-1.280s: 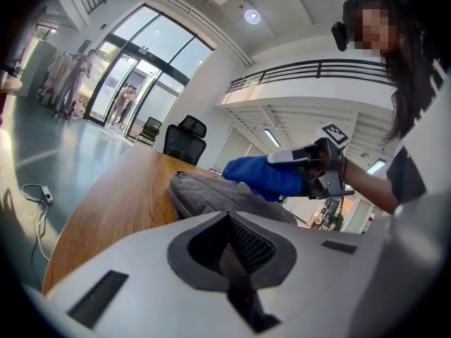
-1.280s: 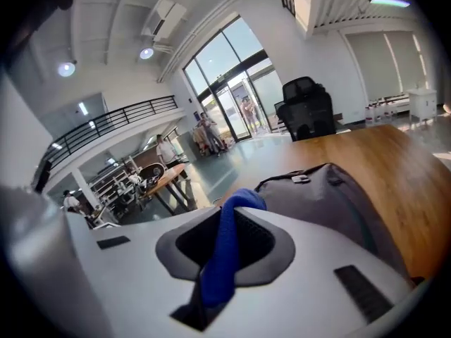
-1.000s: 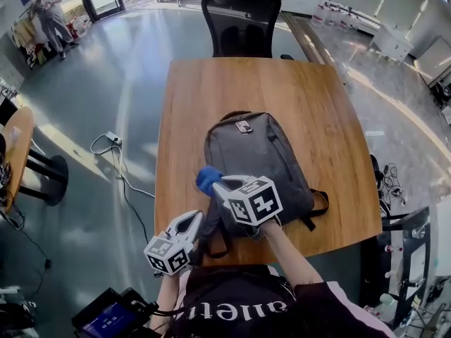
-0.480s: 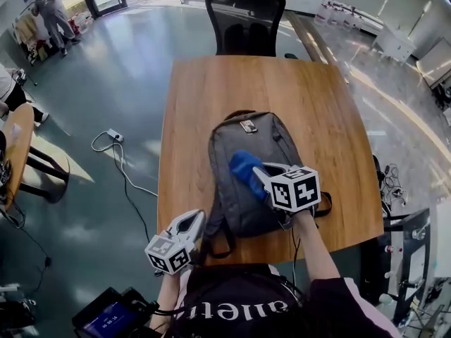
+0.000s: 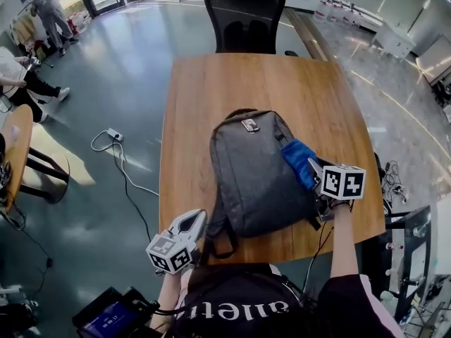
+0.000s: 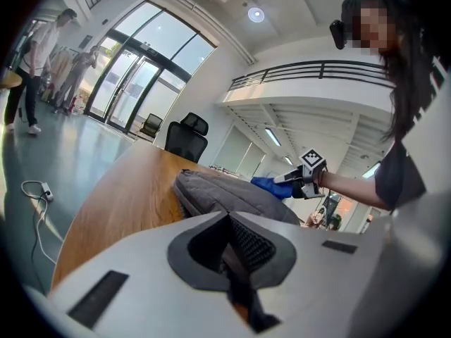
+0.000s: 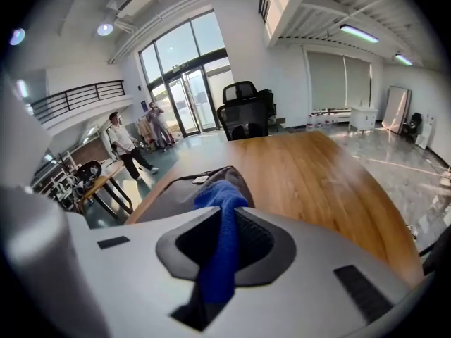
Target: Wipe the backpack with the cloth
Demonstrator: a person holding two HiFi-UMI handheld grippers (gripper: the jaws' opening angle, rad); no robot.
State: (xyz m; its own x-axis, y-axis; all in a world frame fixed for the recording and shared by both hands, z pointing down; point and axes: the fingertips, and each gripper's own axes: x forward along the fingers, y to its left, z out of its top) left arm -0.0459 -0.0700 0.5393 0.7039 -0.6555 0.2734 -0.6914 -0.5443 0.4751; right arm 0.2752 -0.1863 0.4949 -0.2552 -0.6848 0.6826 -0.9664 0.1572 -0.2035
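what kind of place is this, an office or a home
Probably an open office or lab hall: a wooden table with a black office chair, tall glass doors, and a railed mezzanine overhead.

Matt grey woven-fabric backpack (image 5: 257,182); soft blue knit cloth (image 5: 299,160); smooth satin-finish wood table (image 5: 232,83); glossy, reflective floor (image 5: 120,69).

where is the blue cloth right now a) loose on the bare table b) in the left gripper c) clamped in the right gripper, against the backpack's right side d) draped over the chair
C: the right gripper has the blue cloth clamped between its jaws in its own view, and the head view shows it against the right side of the backpack.
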